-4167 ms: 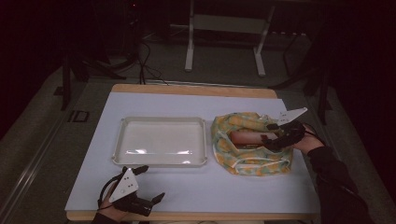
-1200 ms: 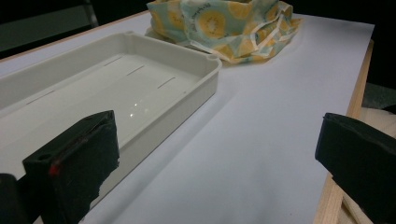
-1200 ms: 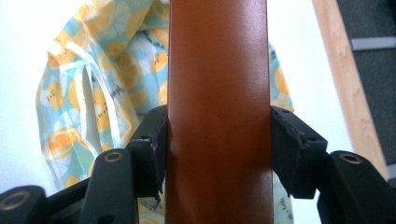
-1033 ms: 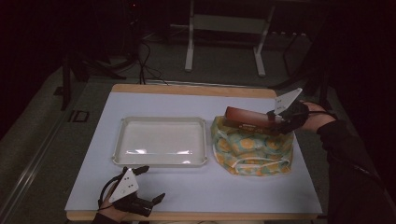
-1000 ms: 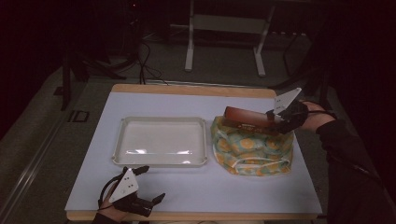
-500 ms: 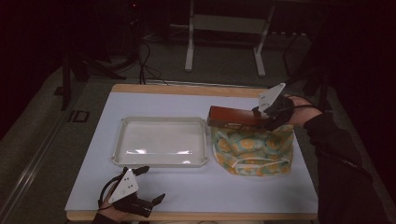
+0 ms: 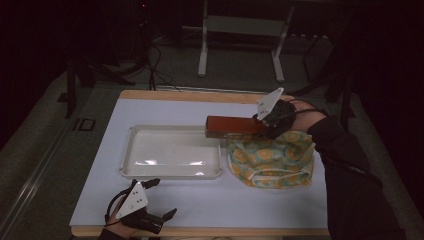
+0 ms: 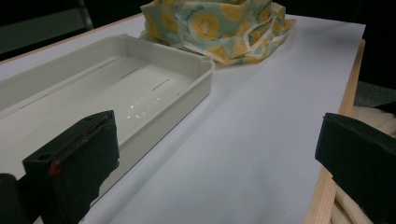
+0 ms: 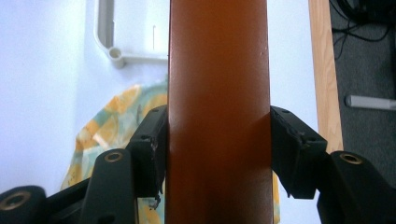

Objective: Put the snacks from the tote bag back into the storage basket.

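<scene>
Brown box [image 7: 234, 127], white table [image 7: 250, 200], dark room

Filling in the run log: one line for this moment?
right gripper: shut on box | box: above bag, near tray | left gripper: open, idle

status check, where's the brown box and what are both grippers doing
Right gripper shut on brown box, box held level above the bag's edge, pointing at white tray. Left gripper open, idle at near table edge. Nothing blocking the tray.

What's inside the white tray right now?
Nothing: the white tray shows a bare, glossy floor. The brown box, held by the right tongs, overhangs its right rim, hiding that corner.
</scene>
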The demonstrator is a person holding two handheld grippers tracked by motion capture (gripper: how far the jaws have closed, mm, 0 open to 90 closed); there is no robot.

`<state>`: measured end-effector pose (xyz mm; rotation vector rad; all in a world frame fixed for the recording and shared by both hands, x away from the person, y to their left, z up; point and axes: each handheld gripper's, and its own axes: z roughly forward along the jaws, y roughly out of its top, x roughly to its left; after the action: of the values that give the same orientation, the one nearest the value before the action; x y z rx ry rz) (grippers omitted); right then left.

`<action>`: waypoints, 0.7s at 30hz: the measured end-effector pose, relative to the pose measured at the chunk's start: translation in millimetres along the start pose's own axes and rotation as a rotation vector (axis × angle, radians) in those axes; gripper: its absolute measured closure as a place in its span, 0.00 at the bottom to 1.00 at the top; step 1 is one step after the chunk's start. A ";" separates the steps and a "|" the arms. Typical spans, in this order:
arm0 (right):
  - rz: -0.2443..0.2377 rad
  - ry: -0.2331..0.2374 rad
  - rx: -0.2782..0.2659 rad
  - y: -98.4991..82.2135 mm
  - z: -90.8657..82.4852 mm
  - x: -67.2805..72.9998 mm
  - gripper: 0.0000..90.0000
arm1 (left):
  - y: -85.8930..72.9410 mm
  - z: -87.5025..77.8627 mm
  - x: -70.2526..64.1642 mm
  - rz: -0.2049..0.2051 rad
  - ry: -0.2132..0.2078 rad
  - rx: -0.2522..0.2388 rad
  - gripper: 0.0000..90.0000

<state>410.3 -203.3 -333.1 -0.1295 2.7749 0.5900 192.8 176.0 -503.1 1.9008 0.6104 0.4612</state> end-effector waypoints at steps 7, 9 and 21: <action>-0.042 0.007 -0.031 19.6 11.1 2.3 0.48 | 0.0 -0.4 -0.4 0.003 -0.003 -0.002 0.00; -0.051 0.015 -0.039 24.8 14.7 3.2 0.48 | 0.0 -0.5 -0.6 0.004 -0.003 -0.002 0.00; -0.086 0.038 -0.101 51.5 35.5 7.5 0.48 | -0.2 -0.1 -0.7 0.008 -0.009 -0.001 0.00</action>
<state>405.2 -142.0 -346.5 -0.2839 2.7601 0.7129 192.2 175.7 -503.2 1.9038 0.5963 0.4574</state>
